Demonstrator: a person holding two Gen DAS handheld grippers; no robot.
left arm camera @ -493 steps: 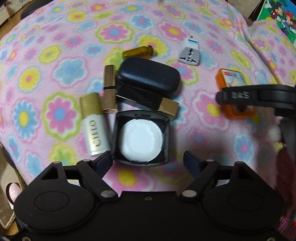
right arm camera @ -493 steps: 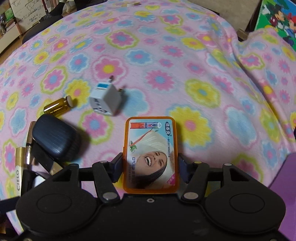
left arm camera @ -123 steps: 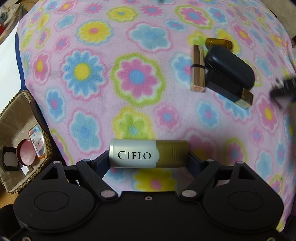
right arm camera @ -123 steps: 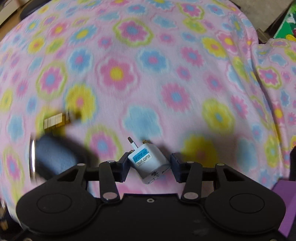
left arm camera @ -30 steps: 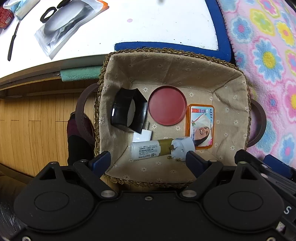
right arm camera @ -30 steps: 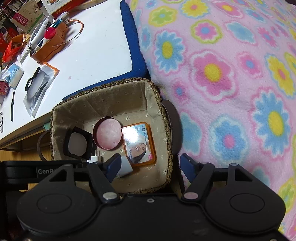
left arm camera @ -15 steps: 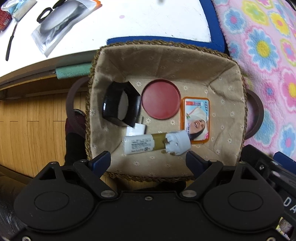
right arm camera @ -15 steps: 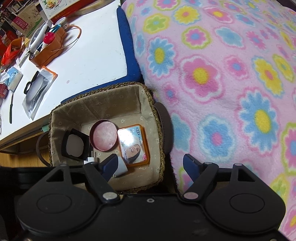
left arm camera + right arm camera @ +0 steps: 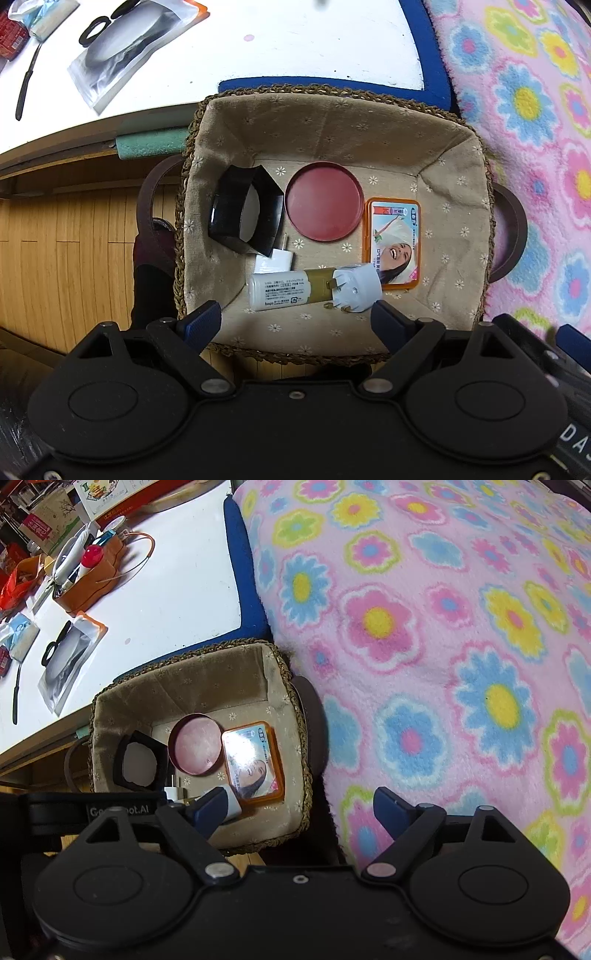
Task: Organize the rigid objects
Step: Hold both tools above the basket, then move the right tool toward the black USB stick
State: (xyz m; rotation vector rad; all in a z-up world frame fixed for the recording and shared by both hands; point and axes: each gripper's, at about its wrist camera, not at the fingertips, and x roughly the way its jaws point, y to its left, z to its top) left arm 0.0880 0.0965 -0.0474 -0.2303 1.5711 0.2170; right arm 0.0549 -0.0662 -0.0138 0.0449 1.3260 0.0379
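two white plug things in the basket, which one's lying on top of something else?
The grey-white travel adapter, prongs showing, lying over the gold end of the tube. The small white charger sits on the basket lining, half under the black compact.

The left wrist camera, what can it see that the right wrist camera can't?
Only the left wrist view shows the white-and-gold tube fully and the wooden floor. Only the right wrist view shows the brown pouch on the white table. Both show the basket, red round lid, orange case and flowery blanket.

A white desk [image 9: 295, 40] bears a plastic pouch [image 9: 122, 44] beside the flowered blanket [image 9: 461, 646].
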